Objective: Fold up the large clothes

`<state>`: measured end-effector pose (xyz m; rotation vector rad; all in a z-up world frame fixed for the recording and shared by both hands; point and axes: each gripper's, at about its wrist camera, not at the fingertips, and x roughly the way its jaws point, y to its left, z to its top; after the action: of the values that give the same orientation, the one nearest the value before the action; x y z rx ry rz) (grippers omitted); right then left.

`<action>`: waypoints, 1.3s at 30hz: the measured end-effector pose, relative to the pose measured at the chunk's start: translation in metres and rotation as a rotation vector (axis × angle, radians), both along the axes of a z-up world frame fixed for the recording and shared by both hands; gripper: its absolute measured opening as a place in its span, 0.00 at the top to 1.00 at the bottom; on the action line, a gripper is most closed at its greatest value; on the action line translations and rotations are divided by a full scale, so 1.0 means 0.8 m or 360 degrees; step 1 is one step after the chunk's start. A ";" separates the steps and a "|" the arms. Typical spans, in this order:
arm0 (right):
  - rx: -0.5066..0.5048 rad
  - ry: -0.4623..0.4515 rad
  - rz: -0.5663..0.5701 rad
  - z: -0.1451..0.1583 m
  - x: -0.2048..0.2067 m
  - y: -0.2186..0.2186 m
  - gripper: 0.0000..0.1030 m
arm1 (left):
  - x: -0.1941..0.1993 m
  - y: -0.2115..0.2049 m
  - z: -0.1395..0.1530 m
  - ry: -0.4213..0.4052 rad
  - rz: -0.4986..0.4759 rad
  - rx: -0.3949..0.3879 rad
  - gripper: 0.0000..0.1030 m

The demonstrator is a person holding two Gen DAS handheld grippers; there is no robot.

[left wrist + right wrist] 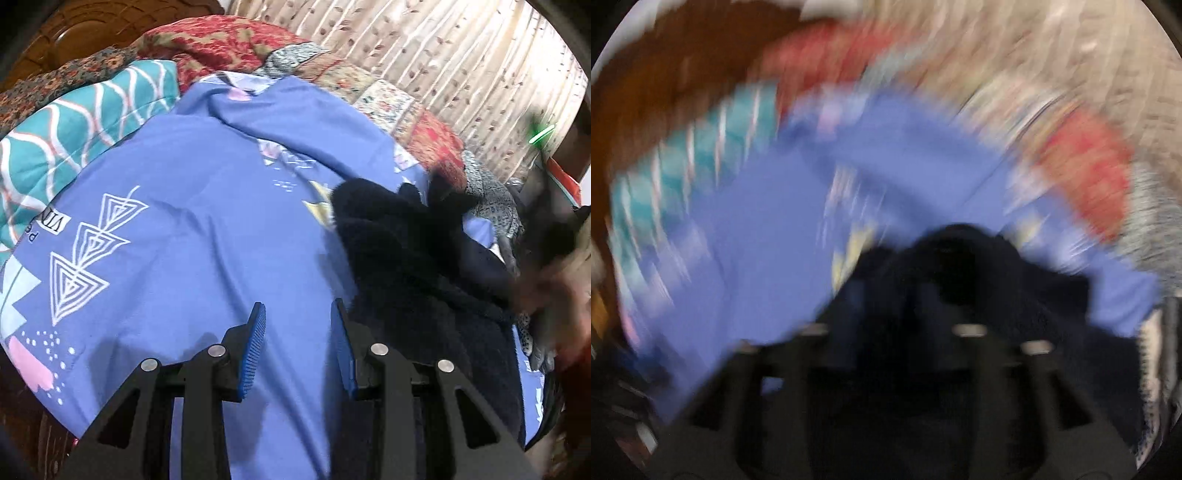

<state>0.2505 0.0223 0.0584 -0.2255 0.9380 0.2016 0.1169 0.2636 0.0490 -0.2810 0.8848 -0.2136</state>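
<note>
A dark navy fleece garment (417,266) lies bunched on the right of a blue printed bedsheet (192,206). My left gripper (298,341) is open and empty above the sheet, just left of the garment's edge. The right wrist view is badly blurred by motion. There the dark garment (960,280) covers the fingers of my right gripper (897,332), so I cannot tell whether the jaws are open or shut. A blurred hand (554,288) shows at the right edge of the left wrist view.
A teal wavy-striped pillow (74,125) lies at the back left. A red patterned quilt (229,44) is piled behind the sheet. A beige leaf-print curtain (443,55) hangs behind the bed. Grey patterned cloth (491,206) lies at the right.
</note>
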 end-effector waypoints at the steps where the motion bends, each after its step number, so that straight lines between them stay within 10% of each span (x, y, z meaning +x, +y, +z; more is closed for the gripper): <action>1: -0.0003 0.0076 0.0019 -0.026 -0.001 0.008 0.56 | 0.003 0.003 0.000 -0.0001 -0.0002 0.0004 0.43; 4: 0.0123 0.0002 0.0147 -0.021 -0.045 -0.001 0.37 | 0.021 -0.002 0.002 -0.0012 -0.0025 0.0010 0.43; 8: 0.0555 -0.0240 0.0119 0.073 -0.098 -0.114 0.15 | 0.061 -0.044 0.013 -0.0029 -0.0115 -0.0029 0.43; 13: 0.0438 -0.0392 -0.0298 0.100 -0.124 -0.272 0.19 | 0.102 -0.131 0.049 -0.0178 -0.0289 -0.0055 0.43; 16: 0.0519 -0.0188 -0.0628 0.047 -0.109 -0.371 0.35 | 0.131 -0.202 0.053 -0.0195 -0.0437 -0.0010 0.43; 21: 0.0707 0.0122 -0.1003 -0.072 -0.090 -0.470 0.52 | 0.205 -0.261 -0.030 0.0022 -0.0265 0.0541 0.44; 24: 0.0873 0.0194 -0.1065 -0.121 -0.080 -0.484 0.53 | 0.238 -0.243 -0.082 0.0162 -0.0261 0.0490 0.43; 32: 0.0504 0.0085 -0.0873 -0.042 -0.118 -0.434 0.36 | 0.182 -0.257 -0.018 0.0008 -0.0331 0.0709 0.43; 36: 0.0484 -0.0002 -0.0713 -0.011 -0.264 -0.413 0.31 | 0.075 -0.205 0.021 -0.0085 -0.0466 0.0608 0.33; 39: 0.0473 0.0045 -0.0720 -0.025 -0.368 -0.408 0.31 | -0.020 -0.147 0.007 0.0077 -0.0574 0.0448 0.17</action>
<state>-0.0442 -0.3044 0.0387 0.2648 0.9506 -0.0746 0.1012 0.1463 0.0549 0.1387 0.9972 -0.4124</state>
